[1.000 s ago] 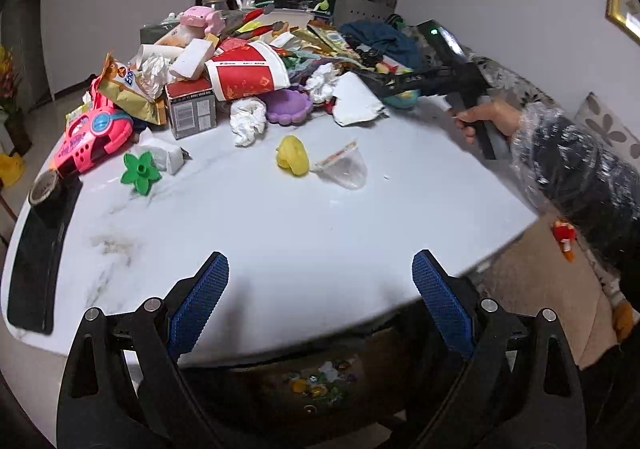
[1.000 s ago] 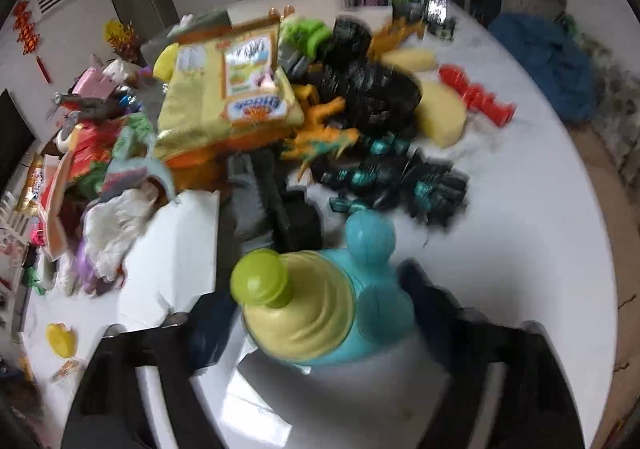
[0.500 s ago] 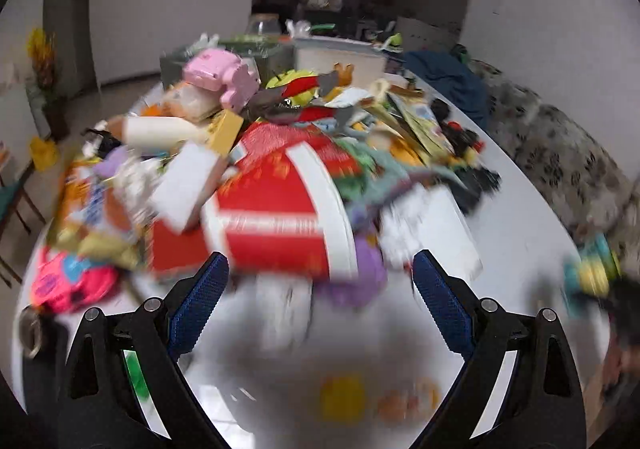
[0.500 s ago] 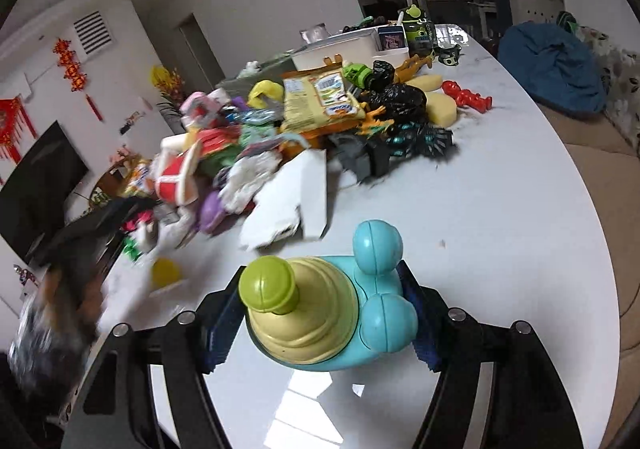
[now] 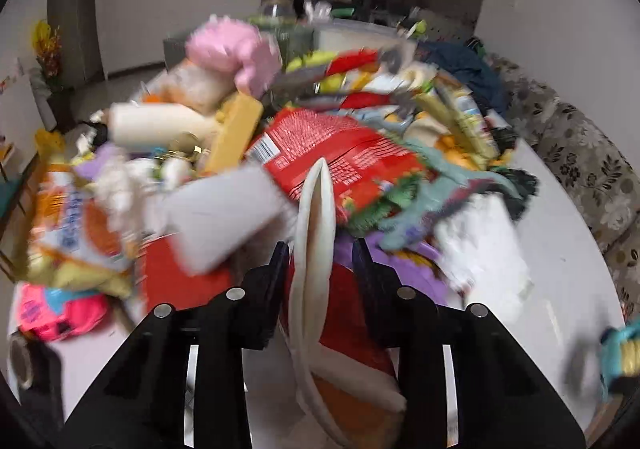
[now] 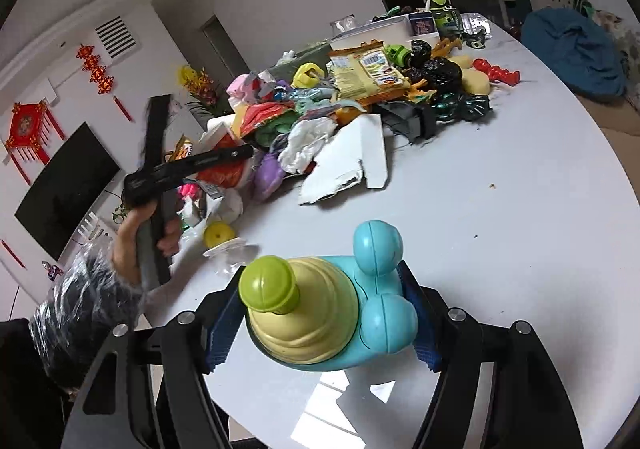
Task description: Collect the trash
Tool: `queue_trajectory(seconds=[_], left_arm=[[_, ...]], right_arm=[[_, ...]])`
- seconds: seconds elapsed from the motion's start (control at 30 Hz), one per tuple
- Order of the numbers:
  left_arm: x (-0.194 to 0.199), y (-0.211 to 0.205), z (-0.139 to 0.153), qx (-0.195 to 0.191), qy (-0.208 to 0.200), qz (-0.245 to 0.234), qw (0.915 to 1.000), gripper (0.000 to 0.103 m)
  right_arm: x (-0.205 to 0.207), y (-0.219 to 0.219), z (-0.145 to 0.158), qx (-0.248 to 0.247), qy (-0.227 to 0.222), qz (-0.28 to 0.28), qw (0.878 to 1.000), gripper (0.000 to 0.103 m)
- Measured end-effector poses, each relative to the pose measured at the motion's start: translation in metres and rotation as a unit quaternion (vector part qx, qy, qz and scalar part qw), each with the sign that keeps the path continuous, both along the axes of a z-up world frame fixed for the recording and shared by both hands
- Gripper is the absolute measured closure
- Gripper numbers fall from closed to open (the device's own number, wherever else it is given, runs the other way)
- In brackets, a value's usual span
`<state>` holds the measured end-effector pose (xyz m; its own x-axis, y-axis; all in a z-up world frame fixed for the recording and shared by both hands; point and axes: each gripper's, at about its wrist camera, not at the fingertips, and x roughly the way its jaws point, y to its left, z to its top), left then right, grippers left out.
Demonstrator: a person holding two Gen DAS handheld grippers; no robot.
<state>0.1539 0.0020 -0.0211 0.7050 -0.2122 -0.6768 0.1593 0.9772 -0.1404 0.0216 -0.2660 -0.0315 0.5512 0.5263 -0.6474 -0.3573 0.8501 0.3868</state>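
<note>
Red paper cup, light and crushable, is pinched flat at its white rim by the left gripper, whose jaws just closed; right gripper clamps a snail toy.

Glossy white tabletop, smooth plastic snail toy, torn matt white cardboard, crinkled foil wrappers.

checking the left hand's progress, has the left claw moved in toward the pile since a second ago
Yes. The left claw went from the bare near edge of the table into the pile, and its jaws have just been closing around the red paper cup's white rim.
</note>
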Motion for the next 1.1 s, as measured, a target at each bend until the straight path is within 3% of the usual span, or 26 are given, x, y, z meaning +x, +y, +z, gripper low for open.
queue_trajectory(seconds=[0.17, 0.27, 0.4, 0.53, 0.67, 0.77, 0.8, 0.83, 0.9, 1.0, 1.1], left_arm=[[-0.085, 0.012, 0.053, -0.009, -0.08, -0.033, 0.9962, 0.07], [-0.15, 0.009, 0.078, 0.011, -0.12, -0.067, 0.9905, 0.07], [-0.231, 0.006, 0.083, 0.037, -0.133, -0.133, 0.9815, 0.069], [-0.288, 0.004, 0.045, 0.07, -0.096, -0.173, 0.9777, 0.069], [-0.302, 0.011, -0.03, 0.062, 0.011, -0.181, 0.9816, 0.069], [-0.3, 0.013, -0.083, 0.065, 0.076, -0.19, 0.9766, 0.067], [-0.297, 0.012, -0.102, 0.069, 0.096, -0.2, 0.9725, 0.055], [-0.297, 0.011, -0.117, 0.08, 0.107, -0.2, 0.9705, 0.037], [-0.293, 0.01, -0.147, 0.099, 0.122, -0.205, 0.966, 0.011], [-0.285, 0.008, -0.178, 0.126, 0.15, -0.197, 0.9607, 0.011], [-0.288, 0.015, -0.165, 0.112, 0.131, -0.196, 0.9655, 0.011]], right_arm=[[-0.018, 0.015, 0.015, 0.002, -0.016, 0.012, 1.0, 0.034], [-0.04, 0.03, 0.03, 0.008, -0.031, 0.033, 0.999, 0.034], [-0.081, 0.059, 0.038, 0.015, -0.022, 0.091, 0.996, 0.034], [-0.119, 0.089, 0.018, -0.007, 0.017, 0.149, 0.989, 0.034], [-0.143, 0.117, -0.026, -0.029, 0.077, 0.187, 0.979, 0.034], [-0.143, 0.132, -0.068, -0.042, 0.127, 0.194, 0.972, 0.033], [-0.141, 0.137, -0.085, -0.049, 0.145, 0.194, 0.969, 0.033], [-0.138, 0.142, -0.101, -0.061, 0.16, 0.189, 0.967, 0.033], [-0.132, 0.147, -0.128, -0.078, 0.188, 0.188, 0.961, 0.022], [-0.132, 0.15, -0.138, -0.109, 0.192, 0.183, 0.958, 0.022], [-0.142, 0.142, -0.091, -0.091, 0.131, 0.203, 0.966, 0.023]])
